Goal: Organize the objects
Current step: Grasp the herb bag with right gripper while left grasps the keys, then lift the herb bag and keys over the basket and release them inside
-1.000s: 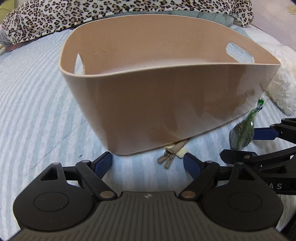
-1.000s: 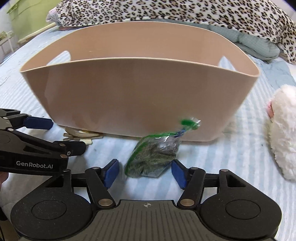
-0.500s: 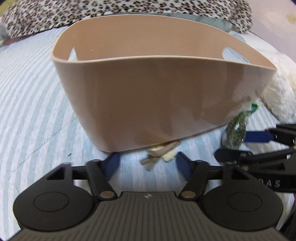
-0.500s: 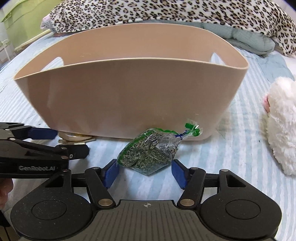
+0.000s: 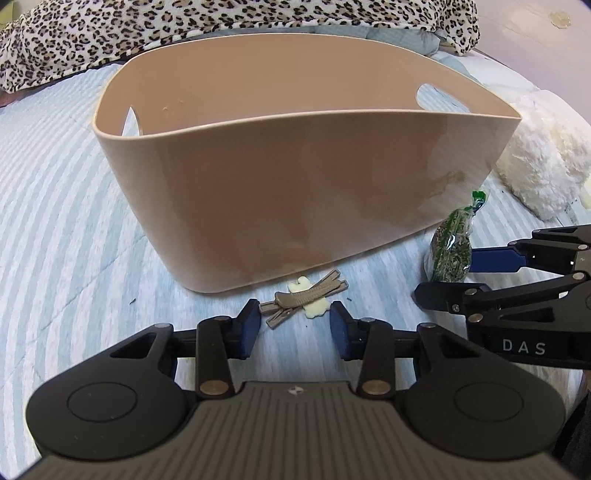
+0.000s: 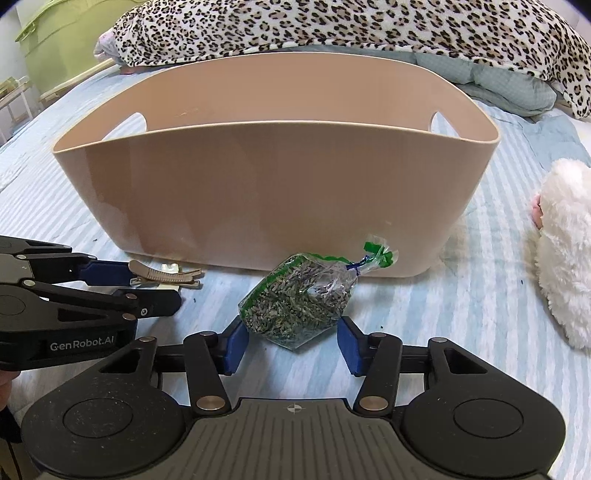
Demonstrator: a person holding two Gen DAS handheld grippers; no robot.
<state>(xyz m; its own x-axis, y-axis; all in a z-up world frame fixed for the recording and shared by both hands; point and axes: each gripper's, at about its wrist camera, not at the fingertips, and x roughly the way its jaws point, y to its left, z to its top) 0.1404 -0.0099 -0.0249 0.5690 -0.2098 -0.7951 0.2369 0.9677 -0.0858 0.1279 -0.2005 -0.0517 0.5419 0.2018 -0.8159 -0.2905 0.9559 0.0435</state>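
A tan plastic basket (image 5: pixel 295 192) with handle cut-outs stands on the striped bedsheet. Before its near wall lie taupe hair clips (image 5: pixel 306 293) on a cream piece. They sit just ahead of my left gripper (image 5: pixel 294 326), partly between its blue pads. Its jaws are closing and the pads do not press on the clips. A clear bag of dried green herbs (image 6: pixel 299 310), tied with a green top, sits between the pads of my right gripper (image 6: pixel 293 345). Those jaws are closing too, with the pads close beside the bag.
A white plush toy (image 6: pixel 565 254) lies right of the basket. A leopard-print blanket (image 6: pixel 332 26) and a teal cushion (image 6: pixel 509 85) are piled behind it. Each gripper shows at the edge of the other's view, close together. Green furniture (image 6: pixel 48 48) stands far left.
Both pairs of jaws have narrowed, the left more than the right. The left gripper has crept forward, so the clips now lie at its fingertips. The bag stays in place.
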